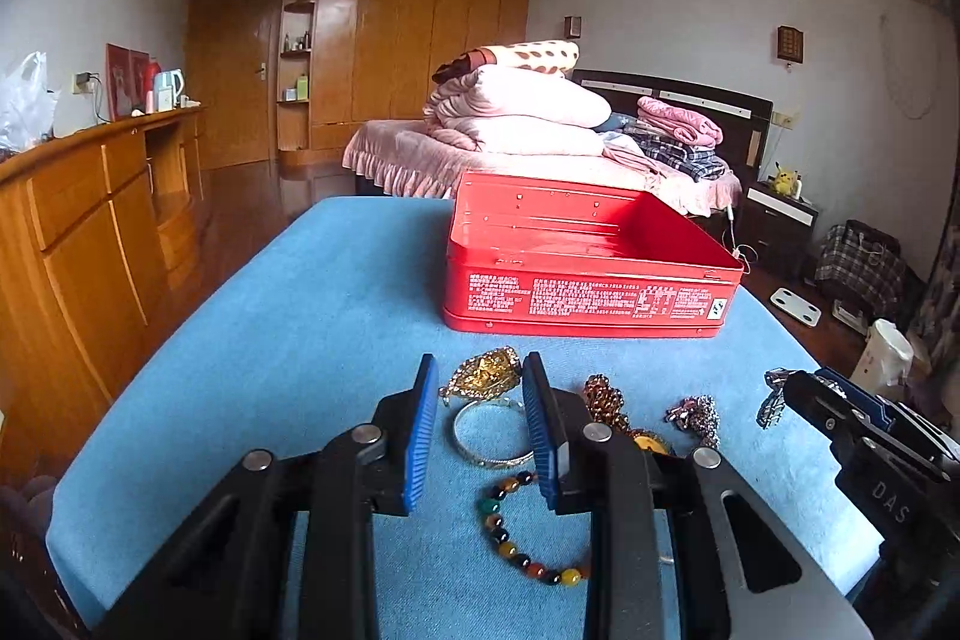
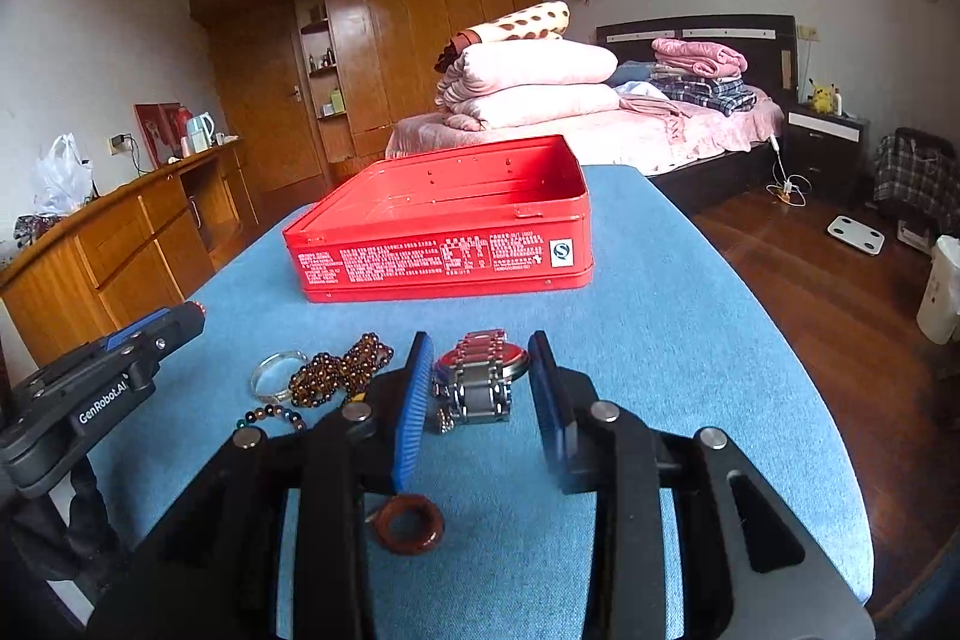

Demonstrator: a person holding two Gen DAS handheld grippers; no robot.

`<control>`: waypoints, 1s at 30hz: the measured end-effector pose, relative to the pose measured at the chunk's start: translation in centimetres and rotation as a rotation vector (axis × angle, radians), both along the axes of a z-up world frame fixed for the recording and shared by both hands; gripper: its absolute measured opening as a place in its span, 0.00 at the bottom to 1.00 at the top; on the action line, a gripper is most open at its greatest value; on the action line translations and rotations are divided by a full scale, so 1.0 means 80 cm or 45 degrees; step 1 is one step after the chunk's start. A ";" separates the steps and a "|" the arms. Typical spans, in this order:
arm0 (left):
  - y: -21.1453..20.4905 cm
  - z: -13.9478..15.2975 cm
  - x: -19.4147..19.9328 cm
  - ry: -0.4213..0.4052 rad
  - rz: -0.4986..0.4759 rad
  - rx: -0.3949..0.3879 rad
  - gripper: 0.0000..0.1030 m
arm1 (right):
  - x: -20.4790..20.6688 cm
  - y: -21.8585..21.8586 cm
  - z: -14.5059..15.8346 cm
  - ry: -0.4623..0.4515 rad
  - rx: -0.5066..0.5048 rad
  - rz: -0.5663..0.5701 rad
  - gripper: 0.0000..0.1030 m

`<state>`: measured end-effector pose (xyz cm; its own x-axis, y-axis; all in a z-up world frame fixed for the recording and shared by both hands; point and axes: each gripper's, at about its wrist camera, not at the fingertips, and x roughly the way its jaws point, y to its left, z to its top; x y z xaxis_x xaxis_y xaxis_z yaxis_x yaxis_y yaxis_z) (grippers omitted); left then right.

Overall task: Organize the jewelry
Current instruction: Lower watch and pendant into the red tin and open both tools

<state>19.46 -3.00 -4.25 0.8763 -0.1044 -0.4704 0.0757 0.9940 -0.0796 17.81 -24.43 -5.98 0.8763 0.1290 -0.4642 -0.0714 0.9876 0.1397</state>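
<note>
An open red tin box (image 1: 591,295) stands on the blue cloth, also in the right wrist view (image 2: 444,259). My left gripper (image 1: 480,370) is open, its fingers on either side of a gold ornament (image 1: 487,374), with a silver bangle (image 1: 489,430) behind it. A multicoloured bead bracelet (image 1: 516,538), brown beads (image 1: 606,400) and a sparkly piece (image 1: 696,415) lie nearby. My right gripper (image 2: 483,349) is open around a metal watch (image 2: 480,379). A brown ring (image 2: 409,523) lies under it. Brown beads (image 2: 342,370) and a clear bangle (image 2: 276,370) lie to the left.
The blue-covered table (image 1: 336,292) ends at the left above a wooden sideboard (image 1: 90,220). A bed with folded quilts (image 1: 528,118) stands behind the box. Wooden floor with a scale (image 2: 855,233) lies to the right.
</note>
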 end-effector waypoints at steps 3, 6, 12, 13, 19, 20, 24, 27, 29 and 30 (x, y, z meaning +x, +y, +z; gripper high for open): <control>-0.004 0.005 0.009 0.005 -0.008 -0.001 0.28 | 0.005 0.000 0.009 -0.020 0.008 0.003 0.30; -0.006 0.012 0.019 -0.001 -0.008 -0.003 0.28 | 0.013 -0.002 0.021 -0.042 0.019 0.003 0.30; -0.016 0.035 0.049 -0.031 -0.010 0.010 0.28 | 0.037 -0.004 0.052 -0.102 0.034 0.001 0.30; -0.017 0.038 0.055 -0.031 -0.010 0.009 0.28 | 0.044 -0.005 0.057 -0.110 0.036 0.000 0.30; -0.021 0.055 0.096 -0.040 -0.002 0.008 0.28 | 0.086 -0.007 0.077 -0.139 0.041 -0.014 0.30; -0.022 0.058 0.104 -0.039 -0.005 0.007 0.28 | 0.093 -0.007 0.079 -0.140 0.045 -0.014 0.30; -0.026 0.059 0.133 -0.020 -0.016 0.006 0.28 | 0.124 -0.007 0.083 -0.132 0.069 -0.007 0.30; -0.031 0.056 0.156 0.005 -0.019 0.001 0.28 | 0.147 -0.006 0.083 -0.119 0.074 -0.010 0.30; -0.034 0.053 0.170 0.020 -0.018 0.005 0.28 | 0.161 -0.006 0.080 -0.106 0.079 -0.010 0.30; -0.035 0.051 0.178 0.028 -0.012 0.002 0.28 | 0.168 -0.006 0.079 -0.099 0.077 -0.012 0.30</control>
<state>33.71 -5.78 -0.20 0.8646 -0.1119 -0.4898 0.0835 0.9933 -0.0795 31.25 -24.87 0.30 0.9107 0.1465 -0.3863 -0.0751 0.9782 0.1939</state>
